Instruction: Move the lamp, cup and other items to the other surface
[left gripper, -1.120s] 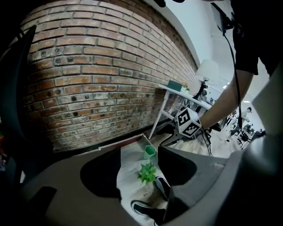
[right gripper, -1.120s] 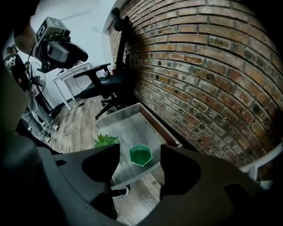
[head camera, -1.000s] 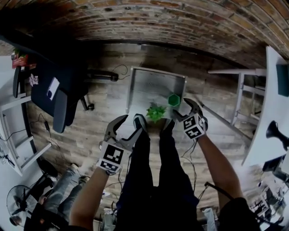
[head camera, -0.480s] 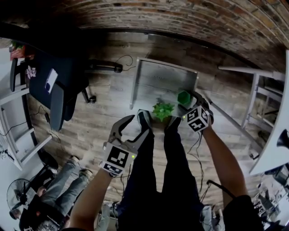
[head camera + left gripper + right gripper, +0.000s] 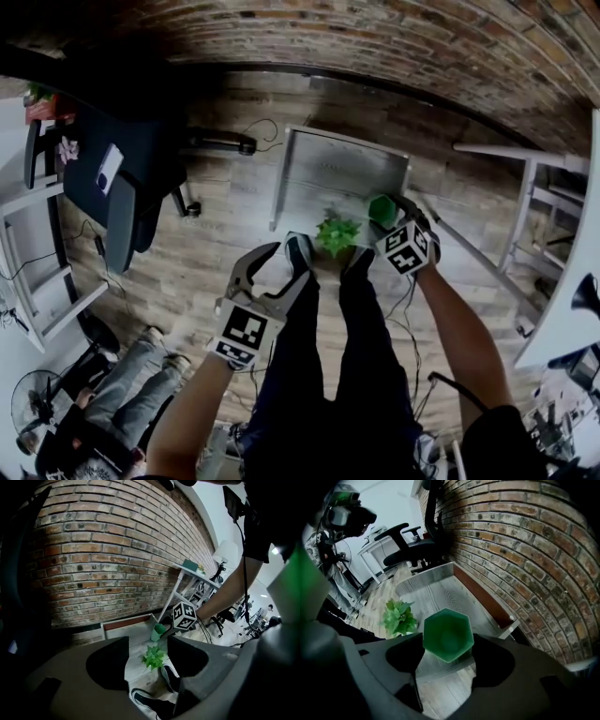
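A green hexagonal cup (image 5: 382, 208) (image 5: 448, 634) stands on a low grey table (image 5: 347, 169) (image 5: 436, 592) near its front right corner. A small green plant (image 5: 337, 232) (image 5: 398, 616) sits to its left. My right gripper (image 5: 386, 214) (image 5: 449, 653) points steeply down over the cup. Its jaws have just been closing, and both pads now touch the cup's sides. My left gripper (image 5: 289, 261) (image 5: 147, 653) hangs open and empty over my shoes, left of the plant (image 5: 153, 656). The left gripper view also shows the cup (image 5: 158, 631) beside the right gripper's marker cube (image 5: 184, 616).
A brick wall (image 5: 375, 47) runs behind the table. A dark office chair (image 5: 122, 197) stands at the left, white desks (image 5: 562, 319) at the right with a black lamp (image 5: 586, 292). A seated person's legs (image 5: 131, 394) show at bottom left. My shoes (image 5: 298, 251) touch the table's front.
My right gripper has come down onto the green cup and its jaws now stand around it. The left gripper sank a little, then stayed still.
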The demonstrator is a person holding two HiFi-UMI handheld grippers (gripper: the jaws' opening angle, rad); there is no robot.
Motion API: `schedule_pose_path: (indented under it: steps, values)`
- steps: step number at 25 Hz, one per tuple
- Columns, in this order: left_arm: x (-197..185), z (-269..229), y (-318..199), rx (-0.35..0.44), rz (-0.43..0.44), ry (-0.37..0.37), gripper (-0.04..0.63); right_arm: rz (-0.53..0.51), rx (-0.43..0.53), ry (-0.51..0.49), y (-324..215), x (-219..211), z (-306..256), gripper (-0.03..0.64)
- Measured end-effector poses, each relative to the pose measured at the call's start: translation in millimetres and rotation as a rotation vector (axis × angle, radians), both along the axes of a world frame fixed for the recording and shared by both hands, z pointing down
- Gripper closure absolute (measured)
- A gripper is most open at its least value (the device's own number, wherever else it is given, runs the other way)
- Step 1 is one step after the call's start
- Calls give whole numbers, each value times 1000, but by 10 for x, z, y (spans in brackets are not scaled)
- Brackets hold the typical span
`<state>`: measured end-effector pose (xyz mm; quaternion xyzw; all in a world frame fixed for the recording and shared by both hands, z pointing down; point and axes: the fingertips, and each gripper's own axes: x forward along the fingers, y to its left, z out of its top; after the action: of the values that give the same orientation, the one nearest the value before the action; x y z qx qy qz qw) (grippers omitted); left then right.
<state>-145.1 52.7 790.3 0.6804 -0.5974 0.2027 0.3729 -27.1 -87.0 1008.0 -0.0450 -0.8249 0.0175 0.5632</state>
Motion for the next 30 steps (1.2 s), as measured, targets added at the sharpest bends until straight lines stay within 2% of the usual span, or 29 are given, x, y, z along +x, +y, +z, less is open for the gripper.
schedule_pose_path:
  steps: [6,14,20,25,30]
  values:
    - [0,-445,-208,51,3,-28,348,20,-16,-32,7,31,-564,298]
    - [-16,-1259,-319,104,12,-68,348,86,3,-103,13,43,-1729,298]
    - [-47,-1779,-310,135,46,-73,348,196,-25,-172,0,27,-2584,297]
    - [-98,-2151,-258,156,99,-111,348,289,-1,-217,-54,53,-3240,298]
    - [-139,-2386,-140,170,132,-119,348,359,-8,-263,50,71,-3824,296]
